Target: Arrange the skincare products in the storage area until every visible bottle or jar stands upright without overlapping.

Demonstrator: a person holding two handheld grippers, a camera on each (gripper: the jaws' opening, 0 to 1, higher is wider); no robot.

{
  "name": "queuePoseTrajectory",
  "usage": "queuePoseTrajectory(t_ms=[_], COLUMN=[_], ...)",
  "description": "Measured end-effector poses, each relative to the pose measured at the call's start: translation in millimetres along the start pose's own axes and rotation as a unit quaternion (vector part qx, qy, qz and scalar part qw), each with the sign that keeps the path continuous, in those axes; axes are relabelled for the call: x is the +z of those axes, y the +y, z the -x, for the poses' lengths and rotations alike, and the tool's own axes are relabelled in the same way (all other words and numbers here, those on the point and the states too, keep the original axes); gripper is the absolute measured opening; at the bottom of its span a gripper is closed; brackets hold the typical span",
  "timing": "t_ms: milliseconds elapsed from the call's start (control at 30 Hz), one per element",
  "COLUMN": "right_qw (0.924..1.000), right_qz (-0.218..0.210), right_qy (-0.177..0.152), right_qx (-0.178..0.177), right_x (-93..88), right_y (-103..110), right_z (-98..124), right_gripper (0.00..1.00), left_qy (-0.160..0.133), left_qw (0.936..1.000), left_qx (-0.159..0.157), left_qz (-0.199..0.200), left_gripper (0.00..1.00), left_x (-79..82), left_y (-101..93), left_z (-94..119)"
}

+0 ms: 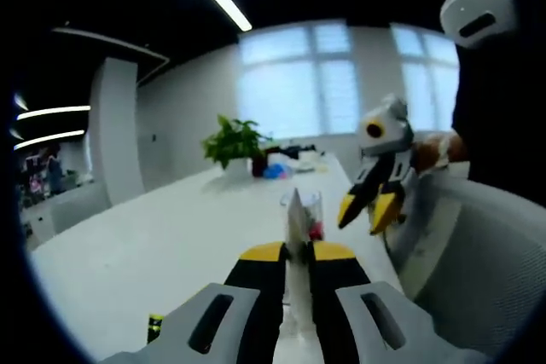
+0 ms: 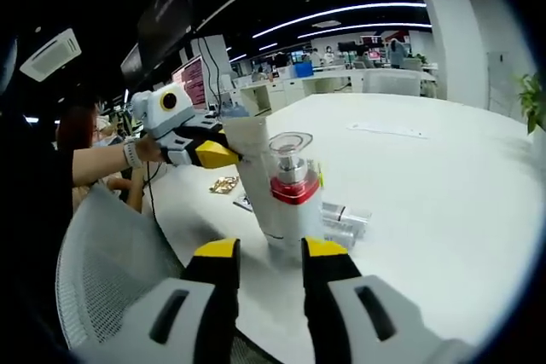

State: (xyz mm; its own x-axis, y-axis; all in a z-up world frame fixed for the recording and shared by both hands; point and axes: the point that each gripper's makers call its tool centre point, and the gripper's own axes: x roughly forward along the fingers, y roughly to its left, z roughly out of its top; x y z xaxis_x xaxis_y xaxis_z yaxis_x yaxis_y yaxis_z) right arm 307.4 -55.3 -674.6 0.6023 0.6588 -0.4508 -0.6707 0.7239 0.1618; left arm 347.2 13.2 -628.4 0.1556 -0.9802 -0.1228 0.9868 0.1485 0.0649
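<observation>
left gripper view: low, toward windows | right gripper view: opposite, toward office | shared: white table [image 1: 153, 245] [image 2: 426, 193]

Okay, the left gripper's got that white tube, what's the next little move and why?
Probably set the white tube down upright on the white table, slightly apart from the clear bottle with the red collar. The left gripper is clamped on the tube's top, with the tube right against that bottle. The right gripper is open just short of them, and small jars lie beside.

white tube [image 1: 296, 253] base hidden between jaws | jar [image 2: 294, 178] label unreadable; small bottles [image 2: 343, 219] partly hidden behind tube
</observation>
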Motion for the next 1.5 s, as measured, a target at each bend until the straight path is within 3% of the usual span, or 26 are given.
queuePoseTrajectory(t_ms=[267,433,533,767,967,1367,1500], right_qw=[0.999,0.9985,0.9984,0.9982,0.998,0.9908,0.9905], right_qz=[0.04,0.038,0.044,0.037,0.037,0.075,0.075], right_qy=[0.003,0.022,0.02,0.01,0.009,0.023,0.026], right_qx=[0.021,0.034,0.031,0.045,0.05,0.11,0.113], right_x=[2.2,-11.2,-14.2,-13.7,-13.2,-15.0,-15.2], right_y=[-11,-20,-24,-24,-24,-21,-22], right_z=[-29,-48,-54,-68,-73,-73,-73], right_gripper=[0.39,0.4,0.44,0.43,0.35,0.33,0.33], left_qy=[-0.003,-0.005,-0.005,-0.009,-0.011,-0.012,-0.011], left_qw=[1.0,1.0,1.0,0.9999,0.9999,0.9999,0.9999], left_qx=[0.001,0.001,0.002,0.002,0.004,0.002,0.002], left_qz=[0.003,0.005,0.004,0.008,0.009,0.008,0.007], left_gripper=[0.06,0.06,0.06,0.06,0.06,0.06,0.06], left_x=[0.3,0.4,0.3,0.1,-0.1,-0.7,-0.9], left_y=[-0.3,-0.1,0.1,1.0,1.4,2.8,3.0], left_z=[0,0,0,0,0,1,1])
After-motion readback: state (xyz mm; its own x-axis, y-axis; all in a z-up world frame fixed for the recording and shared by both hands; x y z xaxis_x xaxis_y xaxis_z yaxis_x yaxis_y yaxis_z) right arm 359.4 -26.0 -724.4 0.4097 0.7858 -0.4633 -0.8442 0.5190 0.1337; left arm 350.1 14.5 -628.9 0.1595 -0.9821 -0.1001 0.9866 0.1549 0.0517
